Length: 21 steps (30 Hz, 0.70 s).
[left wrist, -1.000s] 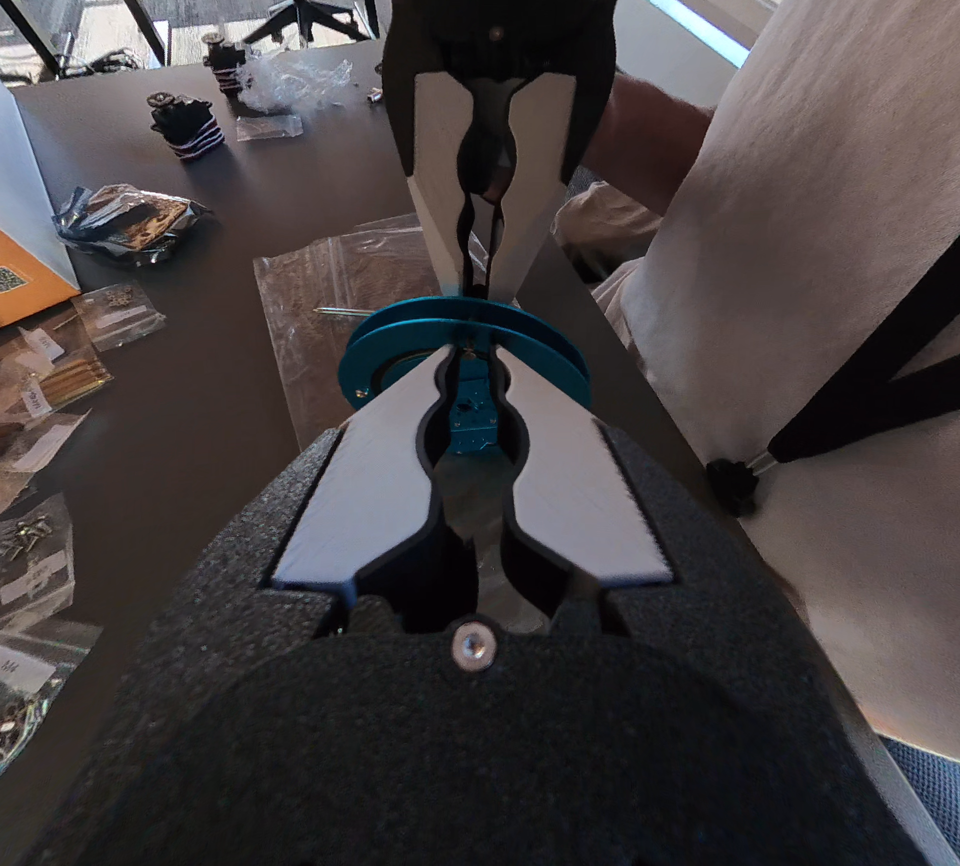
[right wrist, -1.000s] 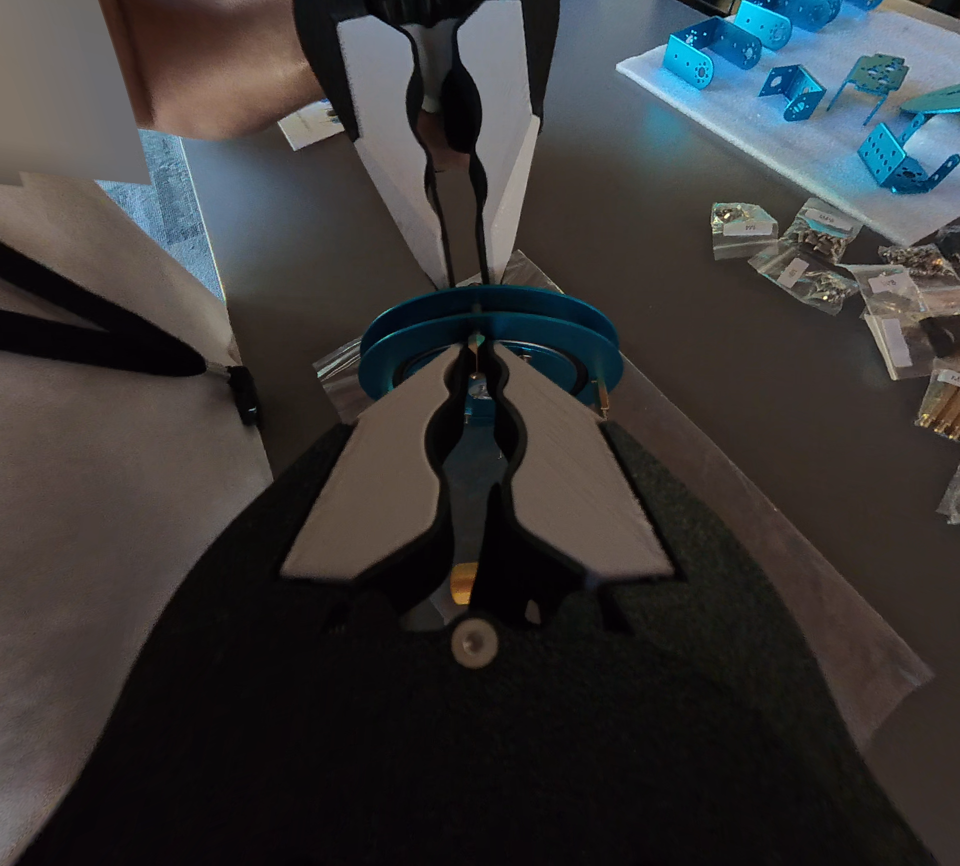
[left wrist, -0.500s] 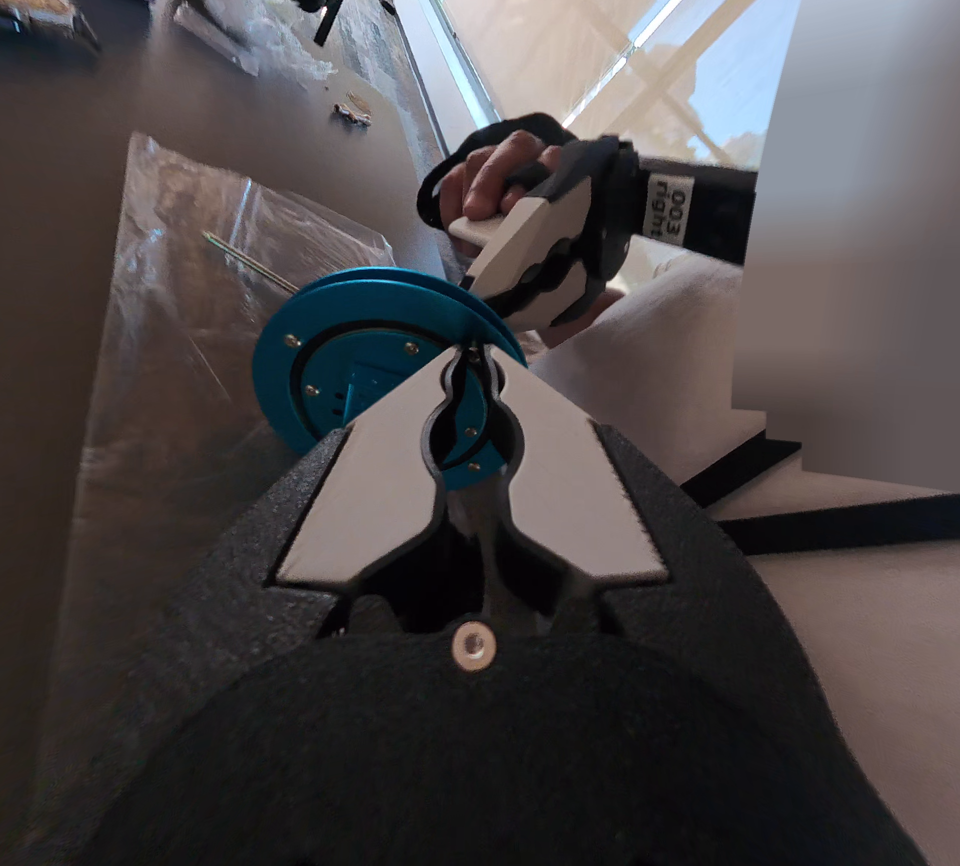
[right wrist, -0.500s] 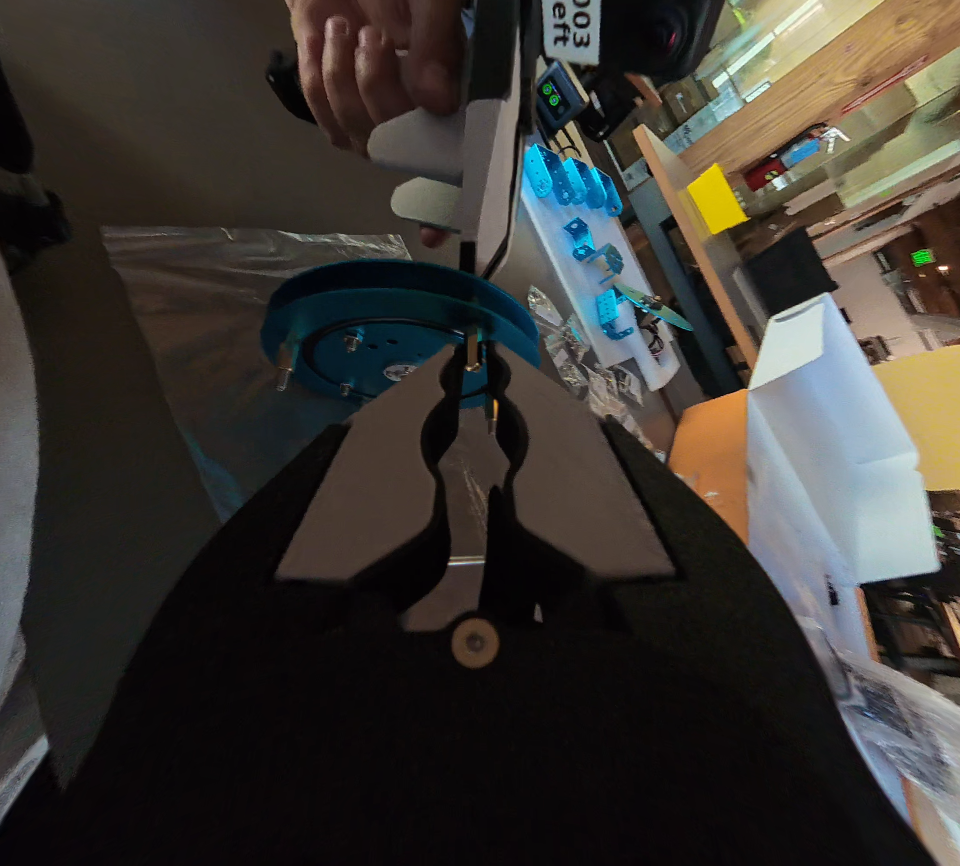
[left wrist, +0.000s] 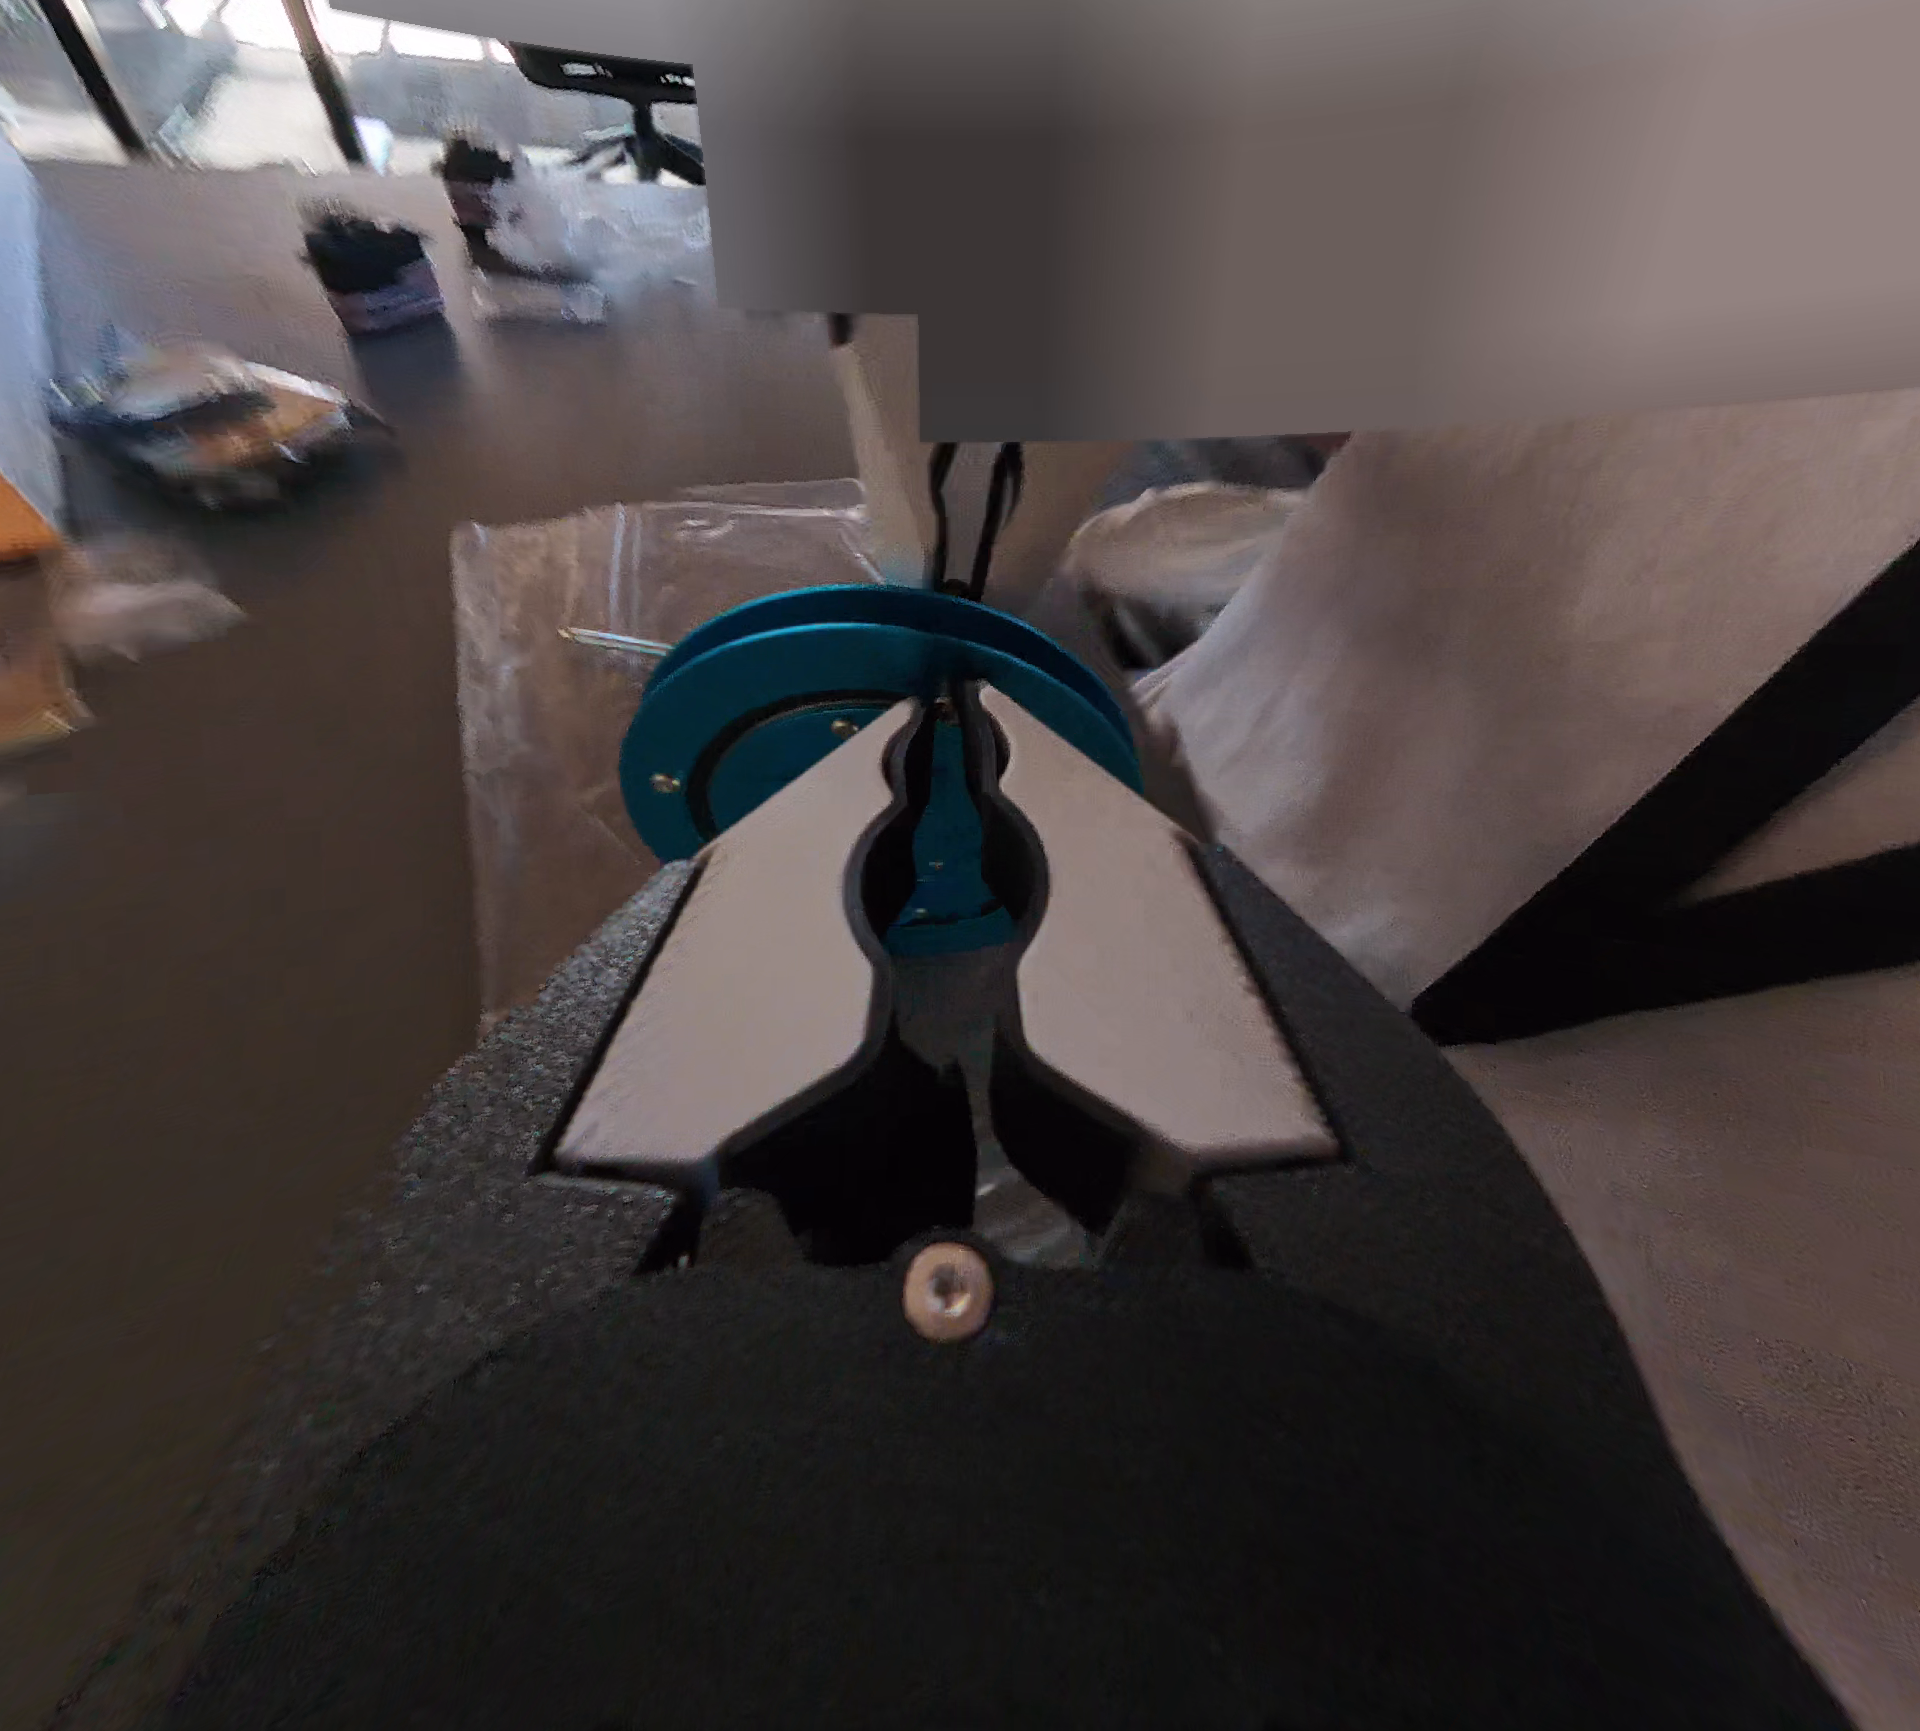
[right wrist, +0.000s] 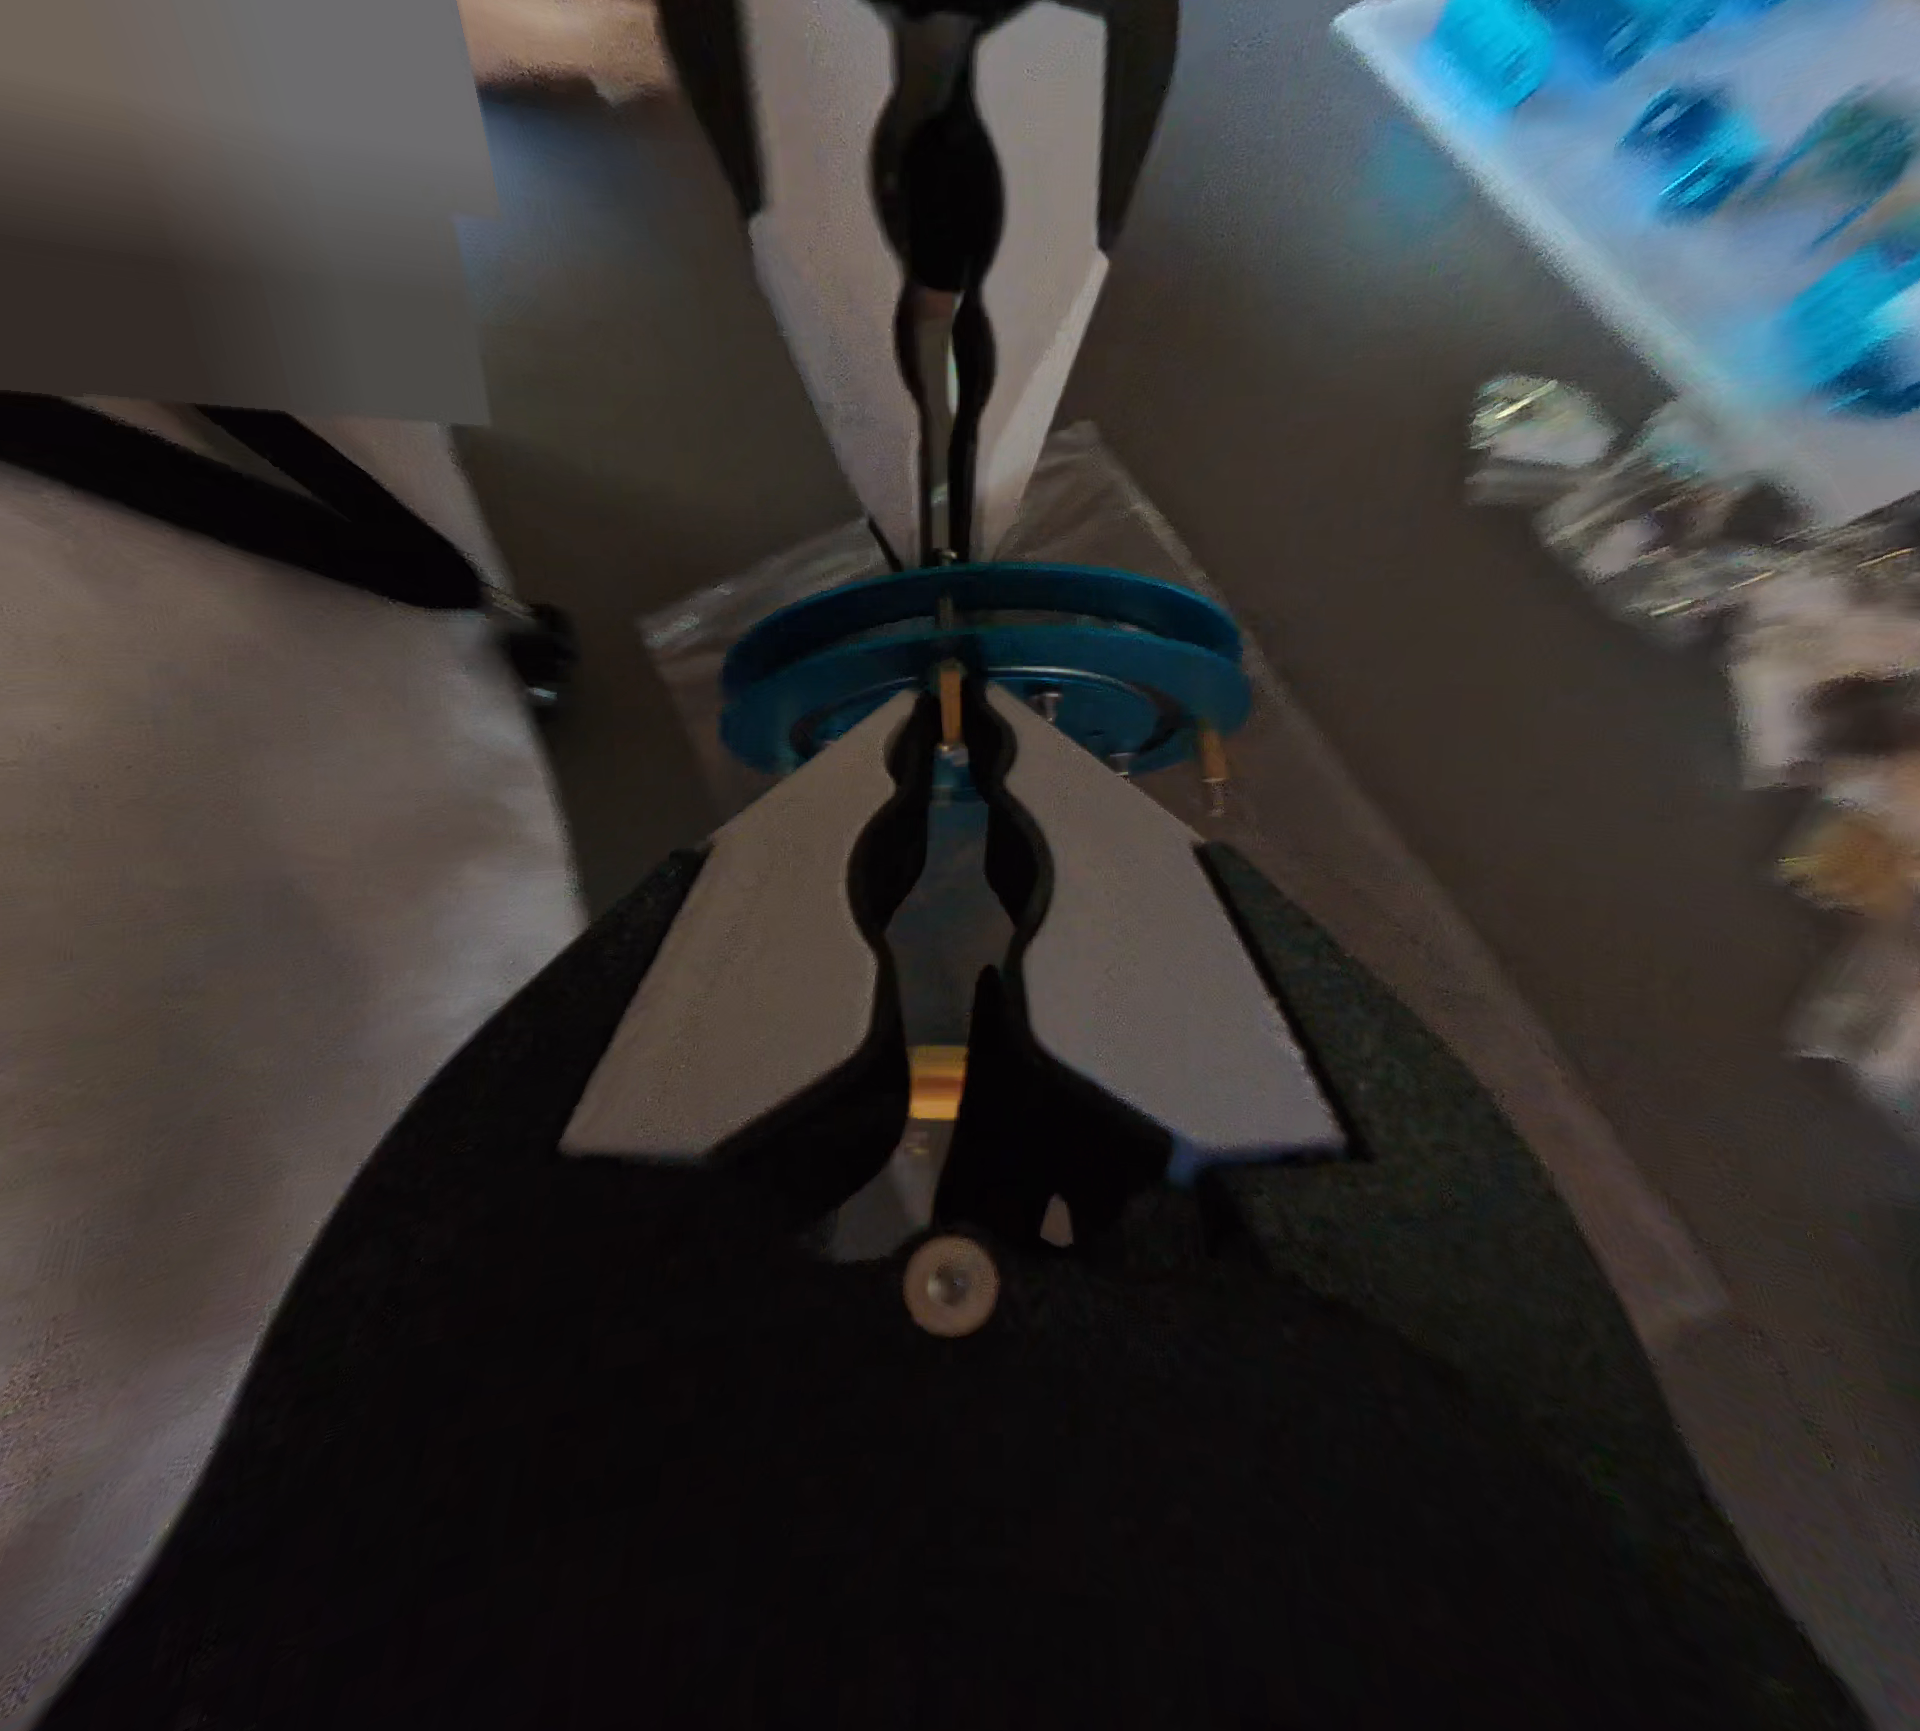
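A blue double-disc assembly [left wrist: 790, 694] with short brass standoffs [right wrist: 1210, 762] is held between both grippers above a clear plastic bag [left wrist: 561, 694] on the dark table. My left gripper [left wrist: 951, 707] is shut on the near rim of the discs. My right gripper [right wrist: 951, 707] is shut on the opposite rim [right wrist: 987, 632], beside a brass standoff. Each gripper shows tip to tip across the discs in the other's view: the right gripper [left wrist: 966, 538] and the left gripper [right wrist: 940, 528]. Both views are motion-blurred.
A white foam sheet [right wrist: 1475, 112] with several blue metal brackets lies at the far right. Small bags of screws [right wrist: 1621, 518] lie beside it. Dark servo parts [left wrist: 369, 279] and foil packets [left wrist: 208, 424] lie at the far left. A person's white shirt [left wrist: 1507, 694] is close by. My two grippers' fingertips are within a few centimetres of each other.
Half a second ago both grippers held the disc assembly turned on its side. It is now back near level, much as one second ago. Both grippers stayed shut on it.
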Each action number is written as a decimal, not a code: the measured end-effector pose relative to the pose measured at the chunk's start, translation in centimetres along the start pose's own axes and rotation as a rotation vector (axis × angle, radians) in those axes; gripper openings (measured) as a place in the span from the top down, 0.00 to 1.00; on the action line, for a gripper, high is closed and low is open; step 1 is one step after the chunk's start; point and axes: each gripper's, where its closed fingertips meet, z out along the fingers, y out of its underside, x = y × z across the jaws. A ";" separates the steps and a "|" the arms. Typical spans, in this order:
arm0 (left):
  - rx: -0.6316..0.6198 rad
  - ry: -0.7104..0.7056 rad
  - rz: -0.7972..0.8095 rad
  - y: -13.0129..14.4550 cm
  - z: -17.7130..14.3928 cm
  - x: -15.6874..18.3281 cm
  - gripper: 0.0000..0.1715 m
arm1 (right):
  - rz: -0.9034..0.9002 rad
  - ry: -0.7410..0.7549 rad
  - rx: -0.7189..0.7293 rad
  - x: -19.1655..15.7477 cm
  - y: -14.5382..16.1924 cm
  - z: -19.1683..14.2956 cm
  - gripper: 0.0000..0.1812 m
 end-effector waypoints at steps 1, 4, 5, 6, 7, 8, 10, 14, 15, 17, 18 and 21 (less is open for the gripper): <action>-0.009 -0.033 0.104 0.1 0.1 0.2 0.98 | 0.094 -0.085 -0.001 -0.3 0.1 -0.1 0.98; -0.023 -0.120 0.320 0.1 0.5 0.3 0.99 | 0.434 -0.338 -0.019 -1.1 0.4 -0.4 0.98; -0.025 -0.155 0.377 0.0 0.6 0.1 0.98 | 0.586 -0.430 -0.020 -1.2 0.3 -0.5 0.98; -0.032 -0.181 0.418 0.0 0.7 0.0 0.97 | 0.688 -0.506 -0.014 -1.3 0.3 -0.6 0.98; -0.043 -0.184 0.427 0.0 0.7 -0.1 0.98 | 0.713 -0.547 -0.008 -1.6 0.3 -0.6 0.98; -0.053 -0.165 0.395 0.0 0.6 0.0 0.98 | 0.679 -0.547 -0.005 -1.9 0.3 -0.5 0.98; -0.045 -0.131 0.257 -0.1 0.6 -0.2 0.98 | 0.491 -0.393 0.003 -1.4 0.4 -0.2 0.98; -0.057 -0.043 -0.097 -0.1 0.7 -0.4 0.97 | -0.019 0.044 -0.079 0.0 0.8 -0.3 0.98; -0.063 -0.036 -0.164 -0.1 0.7 -0.5 0.97 | -0.115 0.136 -0.107 0.3 0.8 -0.3 0.97; -0.067 -0.005 -0.308 -0.1 0.6 -0.6 0.98 | -0.271 0.262 -0.160 0.5 0.7 -0.3 0.97; -0.061 0.014 -0.384 -0.1 0.5 -0.6 0.98 | -0.327 0.316 -0.174 0.7 0.6 -0.3 0.97; -0.048 0.037 -0.430 -0.2 0.4 -0.5 0.98 | -0.384 0.369 -0.204 1.0 0.5 -0.4 0.97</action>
